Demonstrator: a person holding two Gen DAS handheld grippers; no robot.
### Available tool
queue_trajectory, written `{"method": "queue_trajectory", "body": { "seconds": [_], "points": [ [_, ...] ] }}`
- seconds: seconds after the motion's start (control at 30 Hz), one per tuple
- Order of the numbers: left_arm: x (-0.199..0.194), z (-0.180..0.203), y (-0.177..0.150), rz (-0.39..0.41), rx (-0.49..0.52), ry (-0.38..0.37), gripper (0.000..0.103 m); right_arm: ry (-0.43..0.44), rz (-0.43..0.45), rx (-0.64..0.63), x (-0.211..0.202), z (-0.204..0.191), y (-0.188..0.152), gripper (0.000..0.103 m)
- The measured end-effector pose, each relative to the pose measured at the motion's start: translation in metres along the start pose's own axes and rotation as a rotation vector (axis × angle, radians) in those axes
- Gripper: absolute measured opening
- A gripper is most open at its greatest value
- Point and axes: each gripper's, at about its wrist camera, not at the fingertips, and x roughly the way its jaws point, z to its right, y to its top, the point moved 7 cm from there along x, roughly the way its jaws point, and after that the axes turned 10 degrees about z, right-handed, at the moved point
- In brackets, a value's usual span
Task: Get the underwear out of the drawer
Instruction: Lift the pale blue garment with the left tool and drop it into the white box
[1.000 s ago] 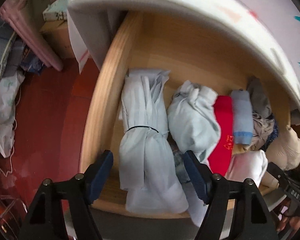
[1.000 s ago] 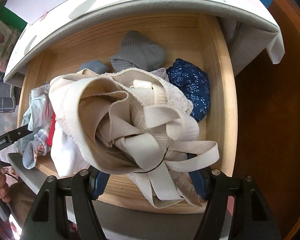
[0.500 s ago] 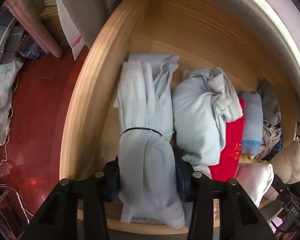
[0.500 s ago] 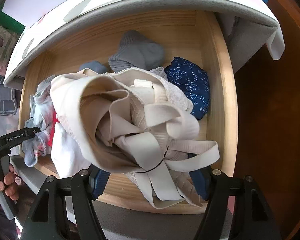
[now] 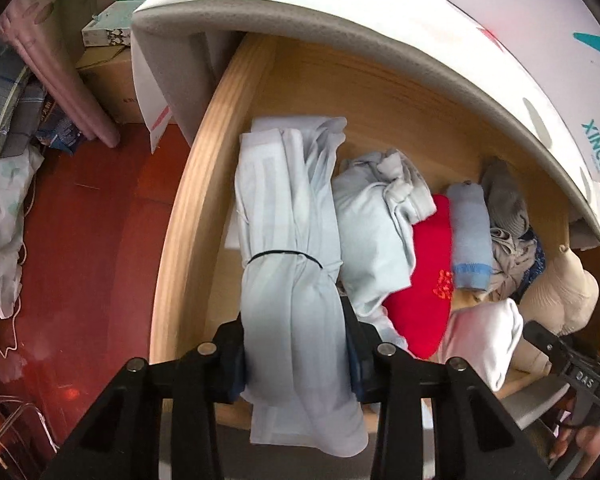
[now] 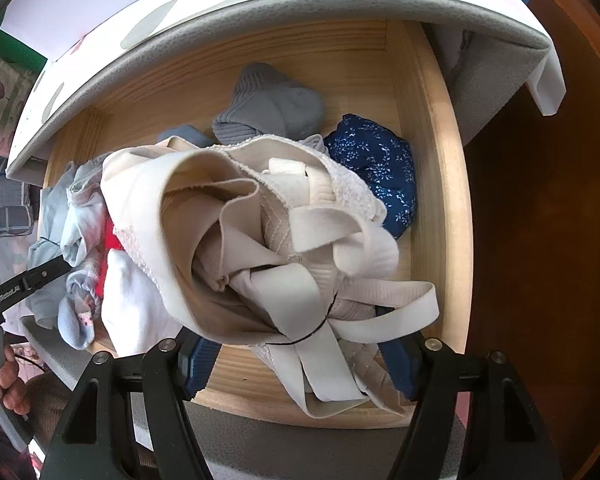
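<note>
Since a second ago the left tongs (image 5: 296,356) have been closing and now pinch the pale blue roll (image 5: 288,240), which lies along the drawer's (image 5: 180,216) left side, its near end hanging over the front edge. Pads press into the cloth just below the black band (image 5: 284,256). Right tongs (image 6: 300,356) unchanged: half-wide, blue pads on either side of the cream bra bundle (image 6: 244,236), which they hold up over the drawer's right half; straps trail between the jaws.

Beyond the roll: a second pale bundle (image 5: 376,232), a red piece (image 5: 424,280), a white piece (image 5: 484,336), a small blue fold (image 5: 470,232). Grey sock (image 6: 272,108) and navy print piece (image 6: 376,168) toward the back right corner.

Handling, judged: roll is light, soft, limp; it will sag either side of the grip. Taking it near the band, where it is tightest, should keep it from unrolling. Bra straps may snag on the front edge.
</note>
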Motion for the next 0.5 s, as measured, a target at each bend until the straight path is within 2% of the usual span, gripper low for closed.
{"method": "queue_trajectory", "body": {
  "seconds": [0.23,0.5],
  "points": [
    [-0.025,0.003,0.0,0.04,0.057,-0.035,0.038,0.004,0.001,0.011,0.0,0.0,0.0,0.067],
    [-0.038,0.003,0.001,0.04,0.036,-0.063,0.039,0.004,0.003,0.014,0.0,0.001,-0.001,0.067]
  ]
}}
